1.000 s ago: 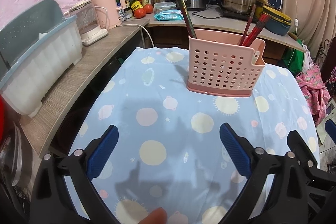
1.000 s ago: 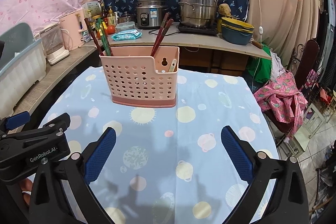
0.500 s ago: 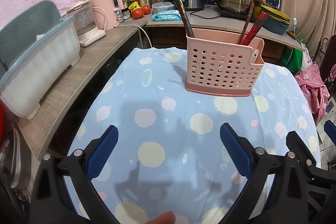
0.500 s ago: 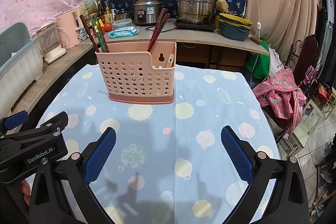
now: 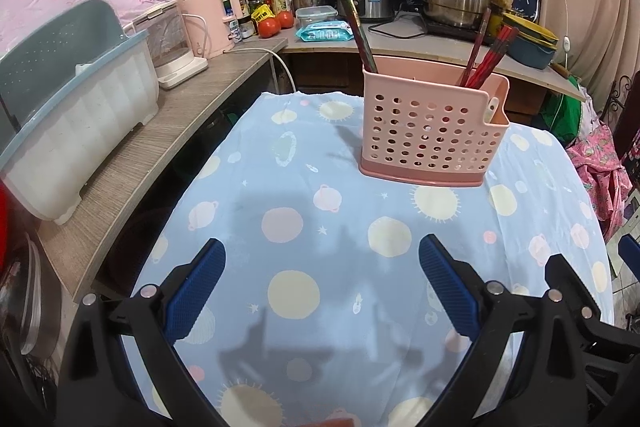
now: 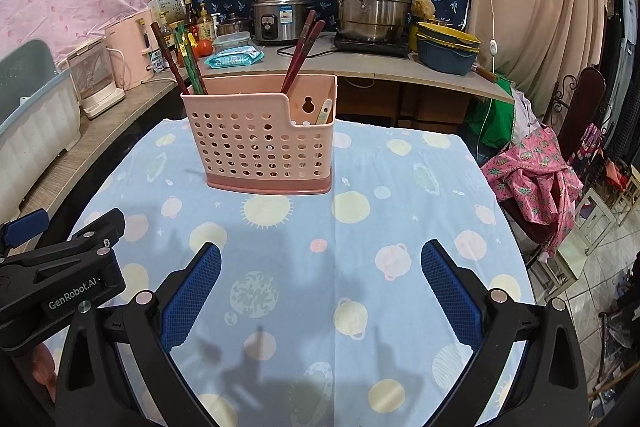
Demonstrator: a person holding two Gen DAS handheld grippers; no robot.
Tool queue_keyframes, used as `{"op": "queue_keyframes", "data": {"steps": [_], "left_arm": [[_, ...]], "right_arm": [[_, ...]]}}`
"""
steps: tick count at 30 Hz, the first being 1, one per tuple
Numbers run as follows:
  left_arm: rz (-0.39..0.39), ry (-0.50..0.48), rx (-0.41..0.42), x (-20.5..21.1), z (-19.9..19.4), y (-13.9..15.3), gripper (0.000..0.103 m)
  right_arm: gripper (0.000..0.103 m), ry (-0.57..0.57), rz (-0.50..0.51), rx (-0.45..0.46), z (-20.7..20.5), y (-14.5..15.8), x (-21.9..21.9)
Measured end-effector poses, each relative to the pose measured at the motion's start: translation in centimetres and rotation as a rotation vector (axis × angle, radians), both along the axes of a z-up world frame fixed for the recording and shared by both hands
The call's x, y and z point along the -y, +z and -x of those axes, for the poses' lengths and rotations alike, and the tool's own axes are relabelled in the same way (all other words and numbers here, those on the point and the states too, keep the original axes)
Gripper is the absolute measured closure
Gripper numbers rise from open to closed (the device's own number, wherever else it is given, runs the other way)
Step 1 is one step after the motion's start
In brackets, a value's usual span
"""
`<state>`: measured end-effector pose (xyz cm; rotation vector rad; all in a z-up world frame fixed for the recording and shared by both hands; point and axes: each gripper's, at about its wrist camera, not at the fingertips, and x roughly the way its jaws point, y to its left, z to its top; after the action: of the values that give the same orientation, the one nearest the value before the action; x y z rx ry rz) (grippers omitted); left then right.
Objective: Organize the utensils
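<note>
From the left wrist view, the left gripper [image 5: 320, 279] hangs over the blue patterned tablecloth [image 5: 288, 163], fingers spread wide with nothing between them. Ahead stands the pink basket [image 5: 432, 139], upright on the cloth, with dark and green chopsticks [image 5: 360, 35] at its left end and red chopsticks [image 5: 486, 57] at its right. Over to the right wrist view: the right gripper [image 6: 320, 279] is also spread wide and empty, well short of the basket [image 6: 260, 143], with the left gripper's body low on the left.
</note>
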<state>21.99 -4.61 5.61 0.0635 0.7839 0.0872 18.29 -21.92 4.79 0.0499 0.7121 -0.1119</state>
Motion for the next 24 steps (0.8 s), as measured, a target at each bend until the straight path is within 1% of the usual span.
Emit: {"op": "queue_keyframes", "data": {"steps": [12,24], "left_arm": [[-0.011,0.006,0.014,-0.07,-0.10,0.12,0.010],[-0.013,0.008,0.011,-0.10,-0.17,0.10,0.010]], "right_arm": [[0.006,0.000,0.000,-0.001,0.00,-0.01,-0.05],[0.006,0.000,0.000,-0.001,-0.01,0.02,-0.01]]}}
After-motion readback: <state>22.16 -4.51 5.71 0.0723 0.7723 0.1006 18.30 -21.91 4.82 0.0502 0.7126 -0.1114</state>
